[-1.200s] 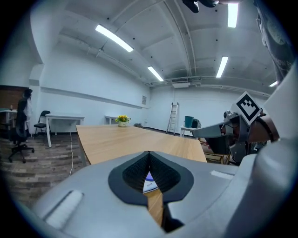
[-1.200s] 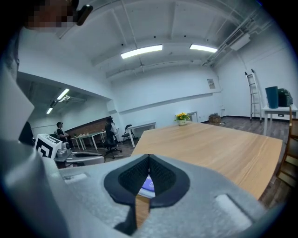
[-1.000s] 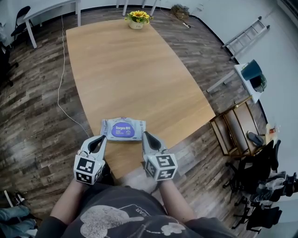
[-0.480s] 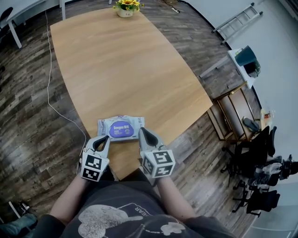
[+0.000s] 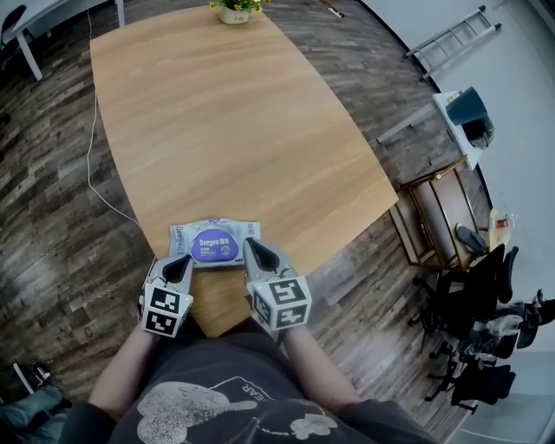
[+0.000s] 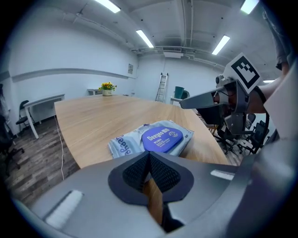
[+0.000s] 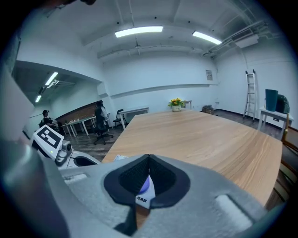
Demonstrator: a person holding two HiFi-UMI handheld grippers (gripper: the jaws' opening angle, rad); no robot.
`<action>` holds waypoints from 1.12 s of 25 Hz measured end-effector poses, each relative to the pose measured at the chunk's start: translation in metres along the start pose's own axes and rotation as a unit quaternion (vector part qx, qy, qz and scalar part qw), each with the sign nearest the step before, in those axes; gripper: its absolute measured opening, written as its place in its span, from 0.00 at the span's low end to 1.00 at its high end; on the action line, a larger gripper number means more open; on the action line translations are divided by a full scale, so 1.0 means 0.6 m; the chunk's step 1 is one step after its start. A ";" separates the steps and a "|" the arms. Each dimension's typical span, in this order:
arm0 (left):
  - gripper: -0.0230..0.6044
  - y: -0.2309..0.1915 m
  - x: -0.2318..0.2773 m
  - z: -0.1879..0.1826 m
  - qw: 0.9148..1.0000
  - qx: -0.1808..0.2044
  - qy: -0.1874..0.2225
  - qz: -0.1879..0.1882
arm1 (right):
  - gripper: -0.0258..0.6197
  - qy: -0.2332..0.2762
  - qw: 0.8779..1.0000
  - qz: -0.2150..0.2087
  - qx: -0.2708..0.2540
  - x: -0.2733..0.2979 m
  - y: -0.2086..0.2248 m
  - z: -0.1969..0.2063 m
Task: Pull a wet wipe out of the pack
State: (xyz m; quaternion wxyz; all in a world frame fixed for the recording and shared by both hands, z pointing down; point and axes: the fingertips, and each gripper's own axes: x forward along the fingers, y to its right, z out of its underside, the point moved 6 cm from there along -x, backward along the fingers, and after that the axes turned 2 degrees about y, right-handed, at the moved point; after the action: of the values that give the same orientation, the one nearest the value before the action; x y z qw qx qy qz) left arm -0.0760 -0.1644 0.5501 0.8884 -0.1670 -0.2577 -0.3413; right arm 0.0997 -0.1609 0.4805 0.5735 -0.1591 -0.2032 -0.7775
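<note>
Closed, empty left claw (image 5: 183, 260) and right claw (image 5: 250, 244) sit beside wipes pack (image 5: 213, 245); flowerpot (image 5: 232, 10) far off.

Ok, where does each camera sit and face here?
Head view: on the person's head, facing steeply down at table, wipes pack, forearms, left gripper, right gripper.
Left gripper view: on the left gripper, facing the pack past shut jaws; right gripper at right.
Right gripper view: on the right gripper, facing along the table toward flowers; shut jaws.
Shared: all three show the table.
</note>
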 end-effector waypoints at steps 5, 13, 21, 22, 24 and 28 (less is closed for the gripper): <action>0.07 -0.001 0.008 0.008 0.999 0.002 -0.030 -0.028 | 0.03 -0.032 0.997 -0.046 -0.052 0.026 0.000 0.015; 0.07 0.001 0.008 0.000 0.997 -0.054 -0.041 -0.038 | 0.35 -0.101 0.956 -0.186 -0.203 0.071 -0.047 0.039; 0.07 0.002 0.015 0.006 0.995 -0.079 -0.055 -0.039 | 0.56 -0.169 0.910 -0.250 -0.286 0.104 -0.068 0.067; 0.07 0.002 0.015 0.006 0.994 -0.081 -0.055 -0.040 | 0.56 -0.174 0.907 -0.252 -0.290 0.107 -0.069 0.070; 0.07 0.001 0.016 0.008 0.994 -0.084 -0.054 -0.042 | 0.56 -0.177 0.905 -0.252 -0.294 0.114 -0.070 0.072; 0.07 0.002 0.017 0.007 0.993 -0.089 -0.057 -0.045 | 0.56 -0.187 0.898 -0.249 -0.311 0.122 -0.073 0.076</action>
State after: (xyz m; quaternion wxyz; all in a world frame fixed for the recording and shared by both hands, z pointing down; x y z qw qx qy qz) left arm -0.0701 -0.1668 0.5594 0.8379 -0.2526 -0.2834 -0.3923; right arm 0.0370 -0.1872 0.5492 0.2342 -0.4162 -0.0877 -0.8742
